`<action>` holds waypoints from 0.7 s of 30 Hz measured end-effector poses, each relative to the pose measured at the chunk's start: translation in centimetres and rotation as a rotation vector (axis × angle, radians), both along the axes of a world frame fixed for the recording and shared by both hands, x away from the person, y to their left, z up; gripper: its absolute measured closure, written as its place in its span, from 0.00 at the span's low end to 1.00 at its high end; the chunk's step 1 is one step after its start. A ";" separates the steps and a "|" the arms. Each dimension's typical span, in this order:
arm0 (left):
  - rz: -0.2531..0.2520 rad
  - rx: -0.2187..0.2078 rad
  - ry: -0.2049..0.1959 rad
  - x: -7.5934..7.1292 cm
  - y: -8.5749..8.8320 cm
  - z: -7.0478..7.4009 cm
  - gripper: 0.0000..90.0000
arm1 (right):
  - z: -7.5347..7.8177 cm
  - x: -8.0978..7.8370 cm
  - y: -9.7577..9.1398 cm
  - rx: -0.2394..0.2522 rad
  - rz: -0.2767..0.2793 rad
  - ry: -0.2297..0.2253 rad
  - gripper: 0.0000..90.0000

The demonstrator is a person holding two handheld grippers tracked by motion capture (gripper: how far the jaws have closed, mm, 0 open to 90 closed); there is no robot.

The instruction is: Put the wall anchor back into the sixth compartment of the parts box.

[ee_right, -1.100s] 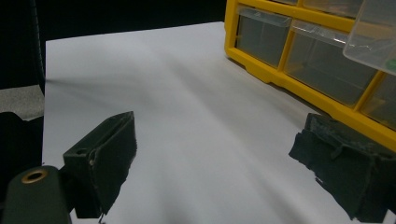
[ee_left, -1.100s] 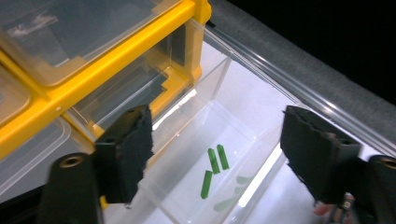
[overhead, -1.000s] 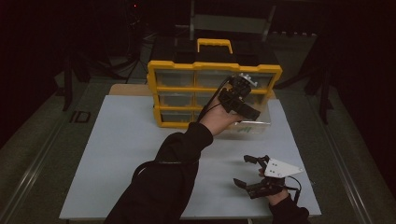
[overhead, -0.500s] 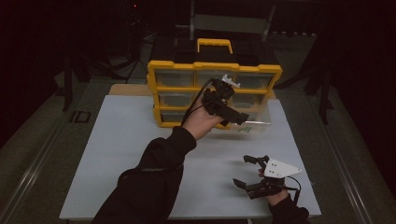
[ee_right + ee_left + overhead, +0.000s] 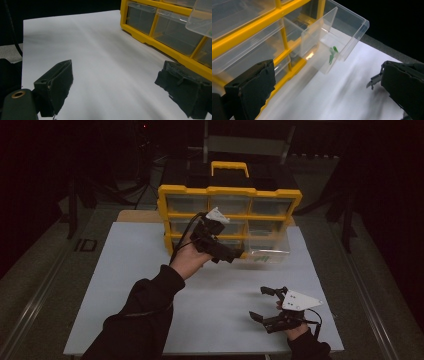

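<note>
We see a clear drawer (image 5: 269, 252) pulled out from the bottom right of the yellow organizer (image 5: 229, 217), hanging forward over the white counter (image 5: 125, 270) with its back end inside the frame. In the left gripper view the drawer (image 5: 332, 40) is see-through, split by a clear divider, and a few small green pieces (image 5: 332, 53) lie in its front compartment. The left gripper (image 5: 227, 254) hovers just left of the drawer, in front of the organizer's lower row, apart from it; its fingers (image 5: 253, 87) have just been opening and stand wide with nothing between them. The organizer stands upright at the far side of the counter, with a yellow handle (image 5: 229, 167) behind its top edge. The right gripper (image 5: 265, 305) lies low over the near right part of the counter, well apart from the drawer; in its own view its fingers (image 5: 56, 82) are spread wide over bare white surface and hold nothing. Dark sleeves (image 5: 145, 315) come in from the bottom edge.
</note>
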State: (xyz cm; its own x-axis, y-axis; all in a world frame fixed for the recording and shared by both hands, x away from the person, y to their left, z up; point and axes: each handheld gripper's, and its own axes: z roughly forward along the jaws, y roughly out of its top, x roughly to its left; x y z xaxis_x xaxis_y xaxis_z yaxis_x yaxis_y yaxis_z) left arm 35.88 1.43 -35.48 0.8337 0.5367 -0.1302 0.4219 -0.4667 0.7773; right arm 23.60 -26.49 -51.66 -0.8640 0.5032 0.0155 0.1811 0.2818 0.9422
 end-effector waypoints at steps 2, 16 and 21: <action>0.003 -0.018 -0.003 -0.3 0.9 0.0 0.00 | 0.0 0.0 0.0 0.000 0.001 0.002 0.12; 0.047 -0.056 -0.057 -2.9 6.4 -0.6 0.00 | -0.1 0.1 0.2 -0.008 0.004 0.001 0.12; 0.039 -0.057 -0.069 -3.8 8.1 -1.2 0.00 | -0.1 0.1 0.3 -0.010 0.004 0.000 0.12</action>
State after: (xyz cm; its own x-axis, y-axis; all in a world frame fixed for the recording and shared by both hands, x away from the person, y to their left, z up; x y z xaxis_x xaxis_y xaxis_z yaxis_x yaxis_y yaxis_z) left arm 32.12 9.55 -36.64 0.8206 0.5619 -0.1043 0.3831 -0.4054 0.8300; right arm 23.68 -26.21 -51.75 -0.8661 0.4998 0.0104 0.1800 0.2924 0.9392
